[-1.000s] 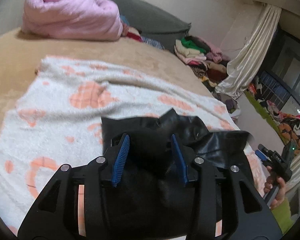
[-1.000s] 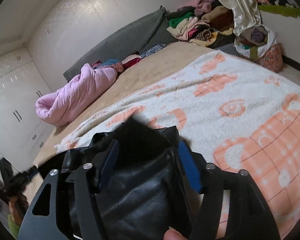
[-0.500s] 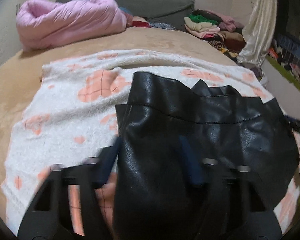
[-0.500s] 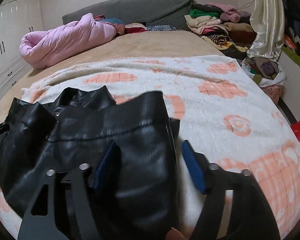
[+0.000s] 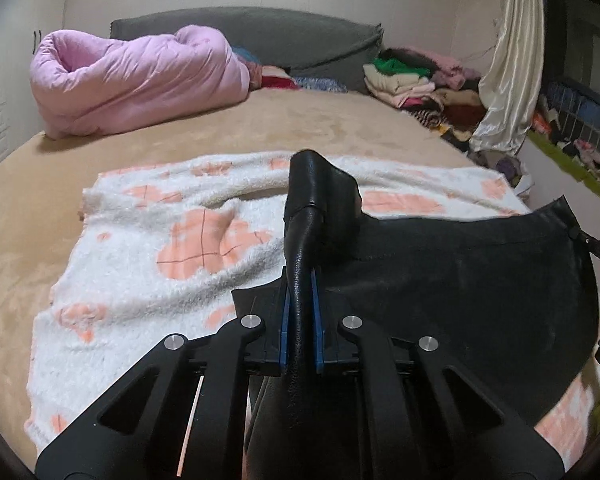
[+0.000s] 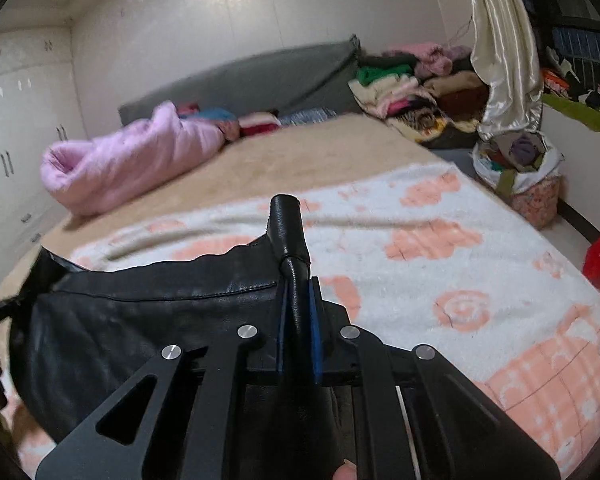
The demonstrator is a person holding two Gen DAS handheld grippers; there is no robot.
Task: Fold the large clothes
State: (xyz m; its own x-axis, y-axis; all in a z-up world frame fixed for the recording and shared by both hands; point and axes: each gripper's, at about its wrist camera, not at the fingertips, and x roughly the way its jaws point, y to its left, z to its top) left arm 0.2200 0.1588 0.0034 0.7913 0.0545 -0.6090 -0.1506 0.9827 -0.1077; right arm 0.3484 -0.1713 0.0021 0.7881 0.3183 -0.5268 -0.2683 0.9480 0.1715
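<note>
pinching a rolled edge of the black garment (image 5: 452,280), the left gripper (image 5: 300,320) has just closed tight on it at lower centre; the right gripper (image 6: 298,324) has likewise just clamped the opposite edge. the garment is stretched between them over the blanket (image 5: 148,248) on the bed (image 5: 332,128), probably to keep it taut for a fold.

Dim warm indoor light, strong fisheye bending with dark corners, motion blur in right view
</note>
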